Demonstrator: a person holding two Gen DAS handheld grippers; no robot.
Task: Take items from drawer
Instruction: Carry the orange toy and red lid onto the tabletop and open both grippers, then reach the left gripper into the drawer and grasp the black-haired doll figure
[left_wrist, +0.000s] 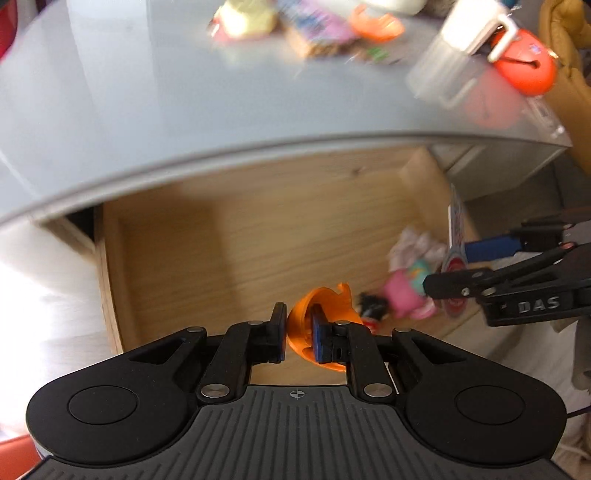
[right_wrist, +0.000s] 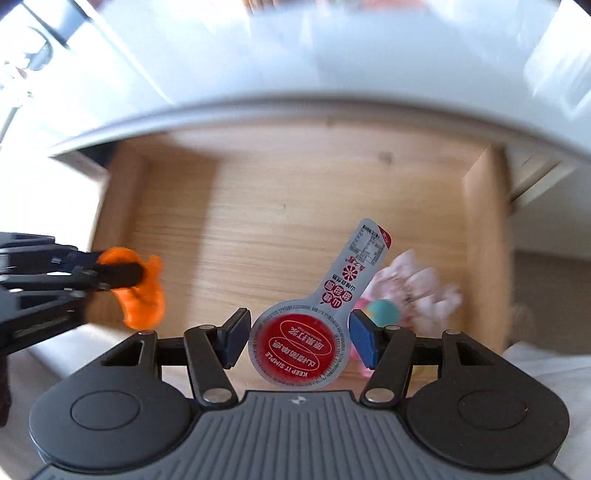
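The wooden drawer (left_wrist: 221, 240) stands open under a grey tabletop. My left gripper (left_wrist: 299, 332) is shut on an orange plastic piece (left_wrist: 325, 306) above the drawer's front. In the right wrist view it shows at the left (right_wrist: 122, 273), the orange piece (right_wrist: 144, 295) in its jaws. My right gripper (right_wrist: 299, 338) is shut on a spoon-shaped snack packet with a red round end (right_wrist: 299, 347). From the left wrist view that packet (left_wrist: 456, 221) stands upright in the right gripper (left_wrist: 454, 267). A pink soft toy (right_wrist: 406, 288) lies in the drawer's right front corner (left_wrist: 402, 295).
The grey tabletop (left_wrist: 184, 92) over the drawer holds several items: a pale toy (left_wrist: 247, 18), a purple packet (left_wrist: 314, 29), an orange piece (left_wrist: 376, 24), a clear container (left_wrist: 454, 59) and a red round object (left_wrist: 524, 70). The drawer floor (right_wrist: 277, 206) is bare at left and centre.
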